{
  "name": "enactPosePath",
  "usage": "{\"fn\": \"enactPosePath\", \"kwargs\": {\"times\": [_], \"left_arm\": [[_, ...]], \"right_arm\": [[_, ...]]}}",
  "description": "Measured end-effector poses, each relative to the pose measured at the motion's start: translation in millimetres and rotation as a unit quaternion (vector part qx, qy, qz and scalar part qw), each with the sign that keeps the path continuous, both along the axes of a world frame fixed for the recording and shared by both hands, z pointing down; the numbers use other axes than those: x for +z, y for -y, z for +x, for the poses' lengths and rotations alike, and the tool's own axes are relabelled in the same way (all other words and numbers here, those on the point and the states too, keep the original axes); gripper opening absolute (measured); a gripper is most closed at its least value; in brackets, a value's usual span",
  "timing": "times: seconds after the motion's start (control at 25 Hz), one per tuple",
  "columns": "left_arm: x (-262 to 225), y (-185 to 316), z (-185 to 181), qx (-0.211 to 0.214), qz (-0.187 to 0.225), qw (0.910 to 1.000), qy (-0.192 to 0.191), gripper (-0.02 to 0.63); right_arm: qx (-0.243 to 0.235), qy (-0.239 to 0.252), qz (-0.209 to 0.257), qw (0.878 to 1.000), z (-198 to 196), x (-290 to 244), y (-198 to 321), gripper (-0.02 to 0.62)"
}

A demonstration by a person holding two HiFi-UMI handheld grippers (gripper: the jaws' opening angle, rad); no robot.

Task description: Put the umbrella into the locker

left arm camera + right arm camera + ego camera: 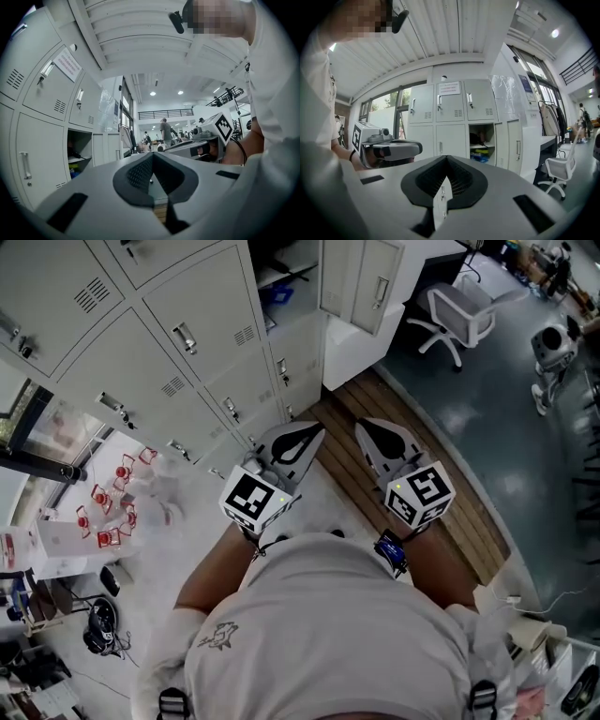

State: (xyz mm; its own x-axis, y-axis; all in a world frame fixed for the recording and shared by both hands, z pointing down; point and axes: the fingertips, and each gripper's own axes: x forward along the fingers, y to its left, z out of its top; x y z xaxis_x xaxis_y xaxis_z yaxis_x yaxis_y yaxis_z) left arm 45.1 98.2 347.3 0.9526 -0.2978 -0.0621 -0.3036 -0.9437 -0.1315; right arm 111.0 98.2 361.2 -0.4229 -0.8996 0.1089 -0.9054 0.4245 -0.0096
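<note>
Left tongs [309, 435] and right tongs [367, 430] closed, empty, aimed level at the lockers. A dark item [477, 137] lies in the open locker [482, 123], maybe the umbrella, which would explain the free tongs.

**A:** so the floor's a wood plank strip [469, 521] next to shiny grey floor [506, 409]?

**B:** yep, white office chair [457, 310] parked on the grey bit. Big windows [386, 105] on one side, round ceiling lights [152, 93] down the hall.

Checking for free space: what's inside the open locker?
The open locker has a dark item on its shelf and blue and yellowish things below; its rear is too dim to see.
</note>
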Motion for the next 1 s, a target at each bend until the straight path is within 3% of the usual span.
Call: {"fn": "enactPosePath", "kwargs": {"times": [0.44, 1.0], "left_arm": [[-2, 10, -97, 0.026, -0.001, 0.9997, 0.002, 0.011], [2, 12, -150, 0.072, 0.001, 0.9974, -0.007, 0.011]], "right_arm": [[0.018, 0.007, 0.017, 1.0, -103, -6, 6, 0.041], [0.061, -0.001, 0.026, 0.998, -160, -8, 4, 0.041]]}}
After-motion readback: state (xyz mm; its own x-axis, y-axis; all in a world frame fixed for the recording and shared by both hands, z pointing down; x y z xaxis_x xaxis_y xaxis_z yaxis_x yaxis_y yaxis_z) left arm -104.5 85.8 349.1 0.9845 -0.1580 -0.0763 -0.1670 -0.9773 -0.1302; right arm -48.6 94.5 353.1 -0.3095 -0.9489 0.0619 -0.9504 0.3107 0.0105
